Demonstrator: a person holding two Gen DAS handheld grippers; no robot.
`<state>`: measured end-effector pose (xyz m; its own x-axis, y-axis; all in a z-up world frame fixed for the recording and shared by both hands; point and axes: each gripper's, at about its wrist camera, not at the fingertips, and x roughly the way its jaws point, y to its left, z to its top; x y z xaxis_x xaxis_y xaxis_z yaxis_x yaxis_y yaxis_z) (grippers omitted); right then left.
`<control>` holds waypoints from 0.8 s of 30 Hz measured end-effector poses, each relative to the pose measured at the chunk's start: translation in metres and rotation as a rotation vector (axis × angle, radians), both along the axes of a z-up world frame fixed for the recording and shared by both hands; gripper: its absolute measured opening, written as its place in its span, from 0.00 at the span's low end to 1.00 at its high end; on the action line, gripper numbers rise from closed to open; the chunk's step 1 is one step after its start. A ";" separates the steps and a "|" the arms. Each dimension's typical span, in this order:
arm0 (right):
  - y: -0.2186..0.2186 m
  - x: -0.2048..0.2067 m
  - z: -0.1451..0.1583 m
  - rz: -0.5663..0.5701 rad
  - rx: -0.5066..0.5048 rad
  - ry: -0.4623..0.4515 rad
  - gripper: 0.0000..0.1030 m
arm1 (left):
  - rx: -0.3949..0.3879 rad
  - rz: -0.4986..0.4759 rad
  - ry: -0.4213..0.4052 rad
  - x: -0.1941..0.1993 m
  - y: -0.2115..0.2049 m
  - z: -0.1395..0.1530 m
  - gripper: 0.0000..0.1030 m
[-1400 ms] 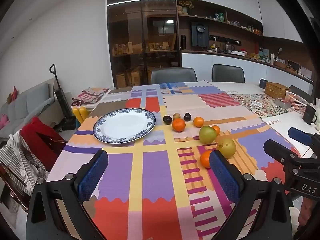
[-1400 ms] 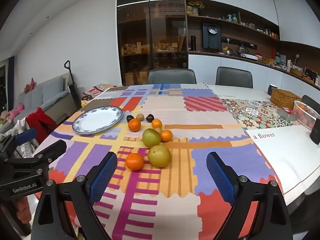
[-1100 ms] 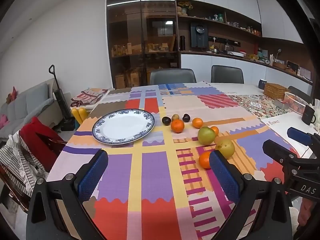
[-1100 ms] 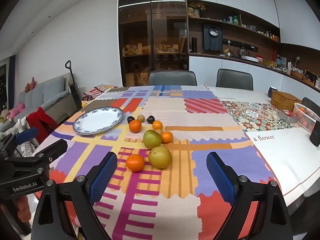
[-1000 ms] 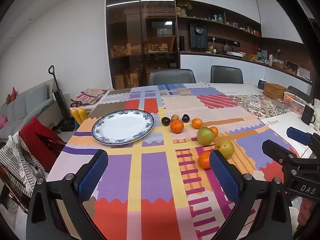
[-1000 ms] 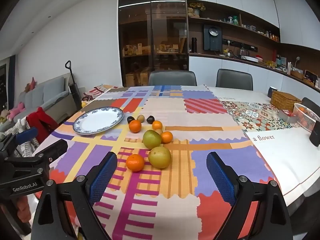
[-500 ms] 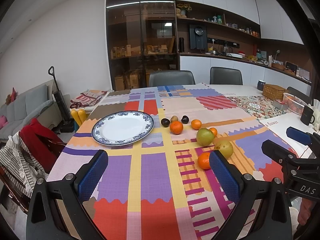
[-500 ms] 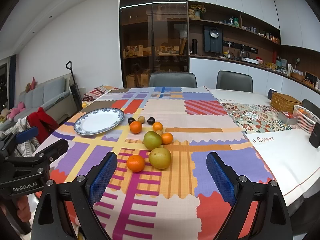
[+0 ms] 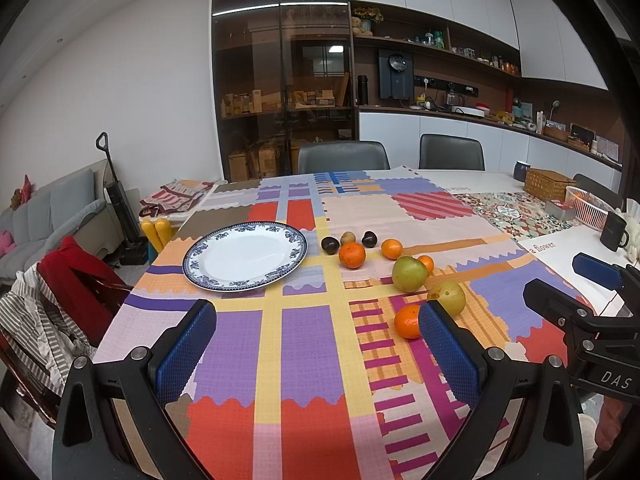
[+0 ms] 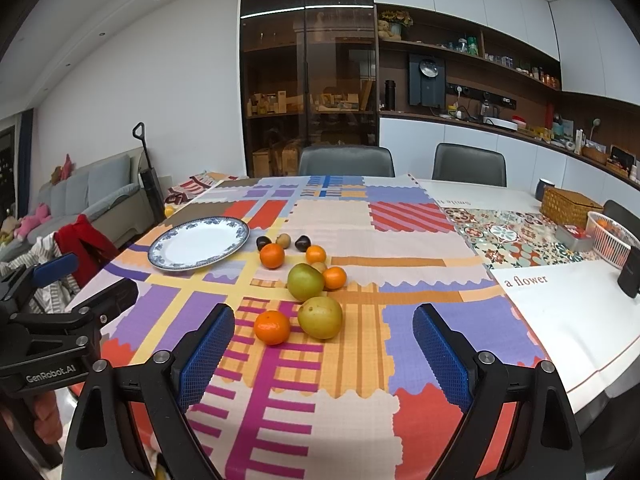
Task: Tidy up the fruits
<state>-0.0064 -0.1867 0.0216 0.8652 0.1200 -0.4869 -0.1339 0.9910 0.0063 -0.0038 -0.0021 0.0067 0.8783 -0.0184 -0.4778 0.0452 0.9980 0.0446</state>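
Pretty busy room tbh. Patchwork tablecloth (image 10: 420, 236) covers most of the table, with a tiled-pattern mat (image 10: 508, 236) off to the right and a white mat reading "a flower" (image 10: 560, 300) nearer. There's a wicker box (image 10: 570, 206), a white mesh basket (image 10: 612, 240) and a dark mug (image 9: 612, 232) near that edge. Two grey chairs (image 10: 346, 162) sit at the far side, a glass cabinet (image 10: 308, 80) behind them, plus a stick vacuum (image 10: 148, 172) by the grey sofa (image 10: 92, 192).
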 end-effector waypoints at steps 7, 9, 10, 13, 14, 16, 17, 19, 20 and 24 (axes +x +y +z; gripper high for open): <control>0.000 0.000 0.000 0.000 -0.001 -0.001 0.89 | -0.001 0.000 -0.001 0.000 0.000 0.000 1.00; 0.000 -0.001 0.001 0.000 -0.001 -0.002 0.89 | -0.001 0.000 -0.001 0.000 0.000 0.000 1.00; 0.000 -0.001 0.001 0.000 -0.001 -0.002 0.89 | -0.001 0.000 -0.001 0.000 0.000 0.000 1.00; 0.000 -0.001 0.001 0.001 -0.002 -0.003 0.89 | -0.001 0.000 -0.002 0.000 0.000 0.000 1.00; 0.000 -0.001 0.001 0.001 -0.001 -0.002 0.89 | -0.001 0.000 -0.002 0.000 0.000 0.000 1.00; 0.000 -0.001 0.000 0.001 -0.001 -0.003 0.89 | -0.001 0.000 -0.002 0.000 0.000 0.001 1.00; 0.000 -0.001 -0.001 0.001 -0.001 -0.003 0.89 | -0.001 0.000 -0.002 0.000 0.000 0.001 1.00; 0.000 -0.001 0.001 0.001 -0.002 -0.003 0.89 | -0.001 0.000 -0.002 -0.001 0.000 0.001 1.00; 0.000 -0.001 -0.001 0.000 -0.002 -0.004 0.89 | -0.001 0.000 -0.003 -0.001 0.000 0.001 1.00; 0.000 -0.001 -0.001 0.001 -0.002 -0.005 0.89 | -0.001 0.000 -0.004 -0.001 0.000 0.002 1.00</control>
<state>-0.0074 -0.1863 0.0207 0.8674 0.1195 -0.4830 -0.1345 0.9909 0.0036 -0.0043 -0.0023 0.0090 0.8804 -0.0190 -0.4739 0.0451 0.9980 0.0437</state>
